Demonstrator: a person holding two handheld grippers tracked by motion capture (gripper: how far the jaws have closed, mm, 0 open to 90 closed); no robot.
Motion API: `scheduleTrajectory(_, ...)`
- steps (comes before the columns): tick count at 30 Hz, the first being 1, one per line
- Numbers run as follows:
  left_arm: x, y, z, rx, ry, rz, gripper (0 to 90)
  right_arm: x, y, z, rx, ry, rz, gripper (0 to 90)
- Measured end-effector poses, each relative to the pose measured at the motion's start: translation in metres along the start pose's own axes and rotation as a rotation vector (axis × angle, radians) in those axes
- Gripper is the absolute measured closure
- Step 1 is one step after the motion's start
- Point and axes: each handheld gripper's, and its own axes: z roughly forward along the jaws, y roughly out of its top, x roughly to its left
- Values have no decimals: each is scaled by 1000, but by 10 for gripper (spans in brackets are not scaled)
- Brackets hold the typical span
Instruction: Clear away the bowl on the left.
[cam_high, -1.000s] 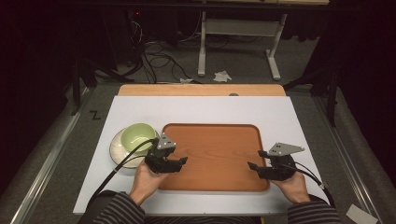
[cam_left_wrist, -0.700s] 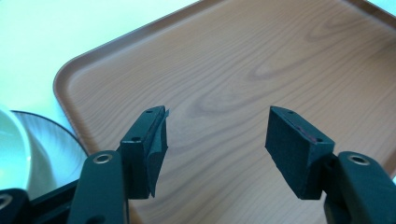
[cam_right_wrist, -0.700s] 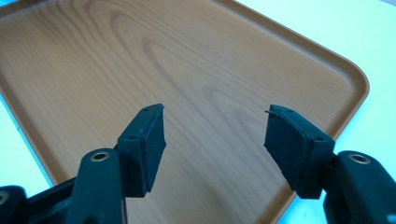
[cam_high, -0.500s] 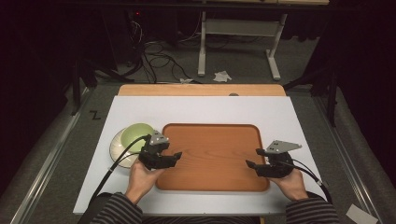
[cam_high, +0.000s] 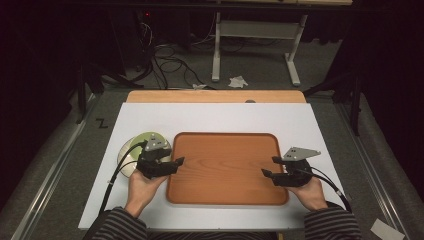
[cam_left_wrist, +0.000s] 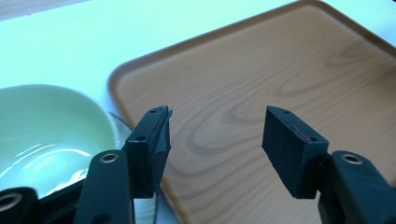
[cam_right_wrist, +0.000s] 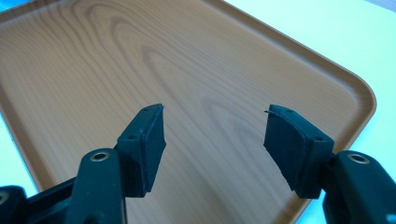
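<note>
Both claws — left claw (cam_high: 176, 161), right claw (cam_high: 270, 167) — gape released over the bare tray's (cam_high: 225, 197) opposite edges.

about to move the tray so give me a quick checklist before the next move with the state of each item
1. Left gripper jaws open: ok, wide gap in the left gripper view.
2. Right gripper jaws open: ok.
3. Tray bare: ok, nothing lies on the wood.
4. Both grippers at opposite tray edges: ok, one at each side.
5. Bowl apart from tray: cannot tell, it sits close beside the left rim.
6. Jaws around the rim: not ok, nothing is between them yet.
</note>
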Motion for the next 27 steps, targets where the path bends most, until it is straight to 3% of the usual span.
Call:
scheduleTrajectory(11,17,1,-11,-11,85,-23,407,-1,4,5,2,14,-4,399)
scheduleTrajectory(18,31,0,-16,-15,114,-70,389,-1,5,7,-8,18,-5,400)
scheduleTrajectory(24,39,-1,-18,-14,165,-75,367,-1,6,7,-2,19,-8,400)
scheduleTrajectory(27,44,-1,-20,-10,180,-97,356,-1,6,8,-2,19,-8,400)
